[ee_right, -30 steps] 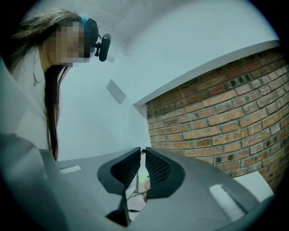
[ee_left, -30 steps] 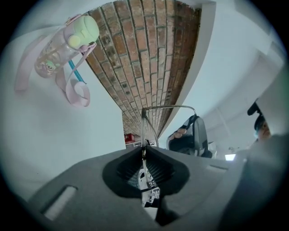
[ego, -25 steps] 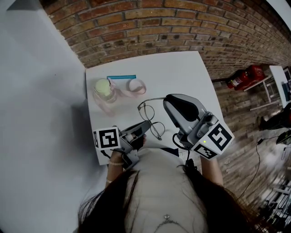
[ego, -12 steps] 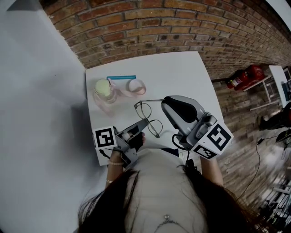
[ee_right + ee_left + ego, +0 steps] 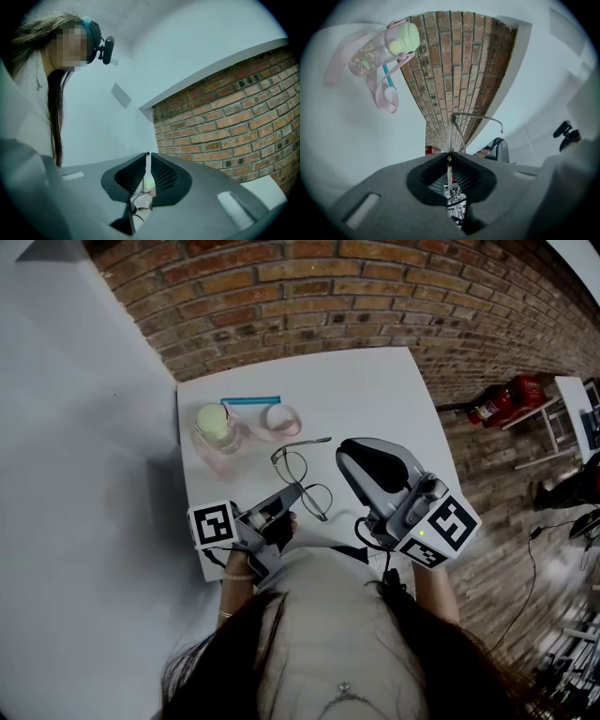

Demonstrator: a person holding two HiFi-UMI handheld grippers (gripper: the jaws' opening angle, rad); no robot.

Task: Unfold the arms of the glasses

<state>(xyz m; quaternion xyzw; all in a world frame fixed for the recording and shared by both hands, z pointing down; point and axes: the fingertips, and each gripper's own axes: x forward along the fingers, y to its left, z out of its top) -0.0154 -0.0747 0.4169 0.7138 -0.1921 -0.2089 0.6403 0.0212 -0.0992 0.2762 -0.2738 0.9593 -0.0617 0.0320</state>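
Thin wire-rimmed glasses (image 5: 298, 476) hang just above the white table (image 5: 375, 390) near its front edge. My left gripper (image 5: 297, 493) is shut on the frame beside the nearer lens. In the left gripper view the wire frame (image 5: 450, 140) runs up out of the closed jaws, and one arm (image 5: 480, 117) curves off to the right. That arm (image 5: 314, 442) sticks out toward the right in the head view, its tip free. My right gripper (image 5: 343, 452) sits just right of the tip, apart from it. Its jaws (image 5: 147, 161) are shut on nothing.
A clear bottle with a pale green lid (image 5: 215, 427) and a pink strap (image 5: 278, 418) lies at the table's back left, also seen as the bottle (image 5: 389, 44) in the left gripper view. A blue strip (image 5: 250, 399) lies behind it. A brick wall stands beyond; a red extinguisher (image 5: 506, 397) lies on the floor.
The glasses and my left gripper have shifted left. The outstretched arm has drawn away from the right gripper, which touched its tip before and has stayed in place.
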